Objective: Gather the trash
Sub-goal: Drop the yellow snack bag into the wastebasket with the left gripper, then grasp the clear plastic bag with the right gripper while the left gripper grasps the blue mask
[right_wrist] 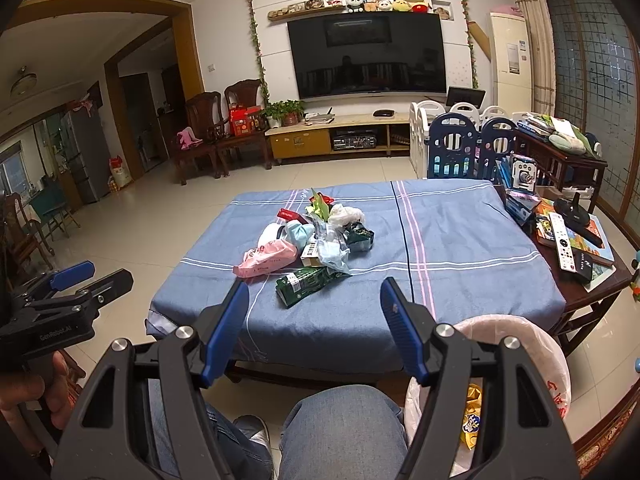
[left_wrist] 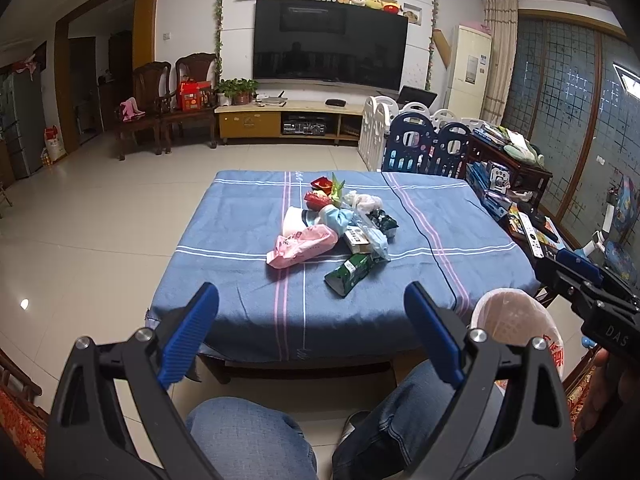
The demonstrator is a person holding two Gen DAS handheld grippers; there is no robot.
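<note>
A pile of trash (left_wrist: 336, 224) lies mid-table on the blue striped cloth (left_wrist: 240, 280). It includes a pink packet (left_wrist: 302, 246), a green packet (left_wrist: 350, 272), red wrappers and crumpled plastic. My left gripper (left_wrist: 311, 296) stands open before the table's near edge, nothing between its fingers. My right gripper (right_wrist: 314, 292) is open too, short of the green packet (right_wrist: 308, 282) and the pink packet (right_wrist: 268, 258). A bag-lined bin (right_wrist: 532, 344) stands at the table's near right corner with a yellow wrapper (right_wrist: 474, 416) inside. Each gripper shows in the other's view: the right gripper (left_wrist: 568, 270), the left gripper (right_wrist: 100, 276).
The person's knees in jeans (right_wrist: 340, 424) sit below the grippers. A dark side table (right_wrist: 580, 288) on the right holds a remote, books and boxes. Blue and white playpen panels (left_wrist: 424, 144) stand behind the table. Tiled floor (left_wrist: 100, 208) lies to the left.
</note>
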